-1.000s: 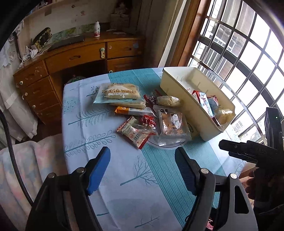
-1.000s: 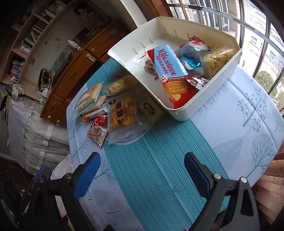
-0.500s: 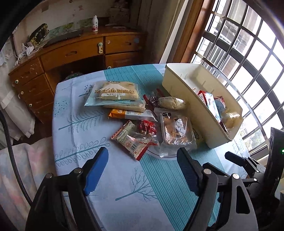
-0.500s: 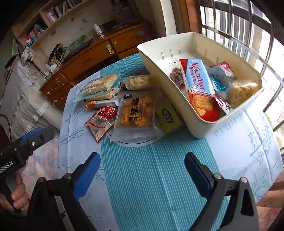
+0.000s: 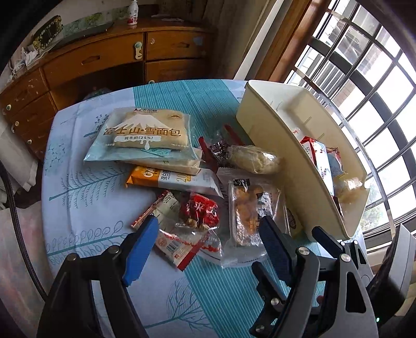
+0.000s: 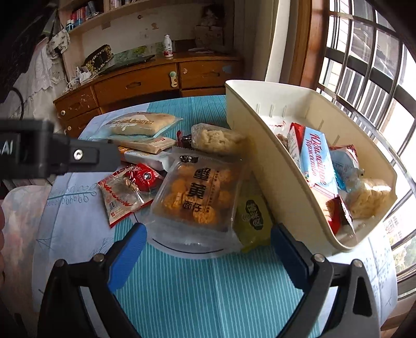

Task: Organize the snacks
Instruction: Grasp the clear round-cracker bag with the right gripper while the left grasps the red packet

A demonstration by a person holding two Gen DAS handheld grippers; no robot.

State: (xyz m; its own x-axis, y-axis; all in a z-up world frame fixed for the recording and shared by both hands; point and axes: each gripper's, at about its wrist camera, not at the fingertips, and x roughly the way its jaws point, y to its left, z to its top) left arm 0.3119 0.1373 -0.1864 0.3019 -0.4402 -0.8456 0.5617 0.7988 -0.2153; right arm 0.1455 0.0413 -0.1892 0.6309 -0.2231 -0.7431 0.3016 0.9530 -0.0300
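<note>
right wrist view: your right gripper (image 6: 208,249) hangs wide open, empty, over the yolk pack (image 6: 197,195) mid-table, beside the bin (image 6: 270,166) at the window edge. your left gripper (image 5: 208,239) gapes empty above the red pack (image 5: 182,228).

— What stands behind the tabletop (image 6: 208,299)?

— A wooden desk (image 6: 145,83) with drawers, against the wall. A small white bottle (image 6: 168,46) with a red label stands upright on top, and a dark patterned case (image 6: 98,58) lies near its left end, beside a tangle of white cables (image 6: 78,76).

— And above that?

— A shelf (image 6: 85,10) with books, in the right wrist view only.

— The cloth?

— A tablecloth (image 5: 85,208), pale blue with tree drawings and a teal striped band down the middle.

— To the right?

— A barred window (image 5: 369,85) with a wooden frame. White lace fabric (image 6: 39,70) hangs at the far left.
</note>
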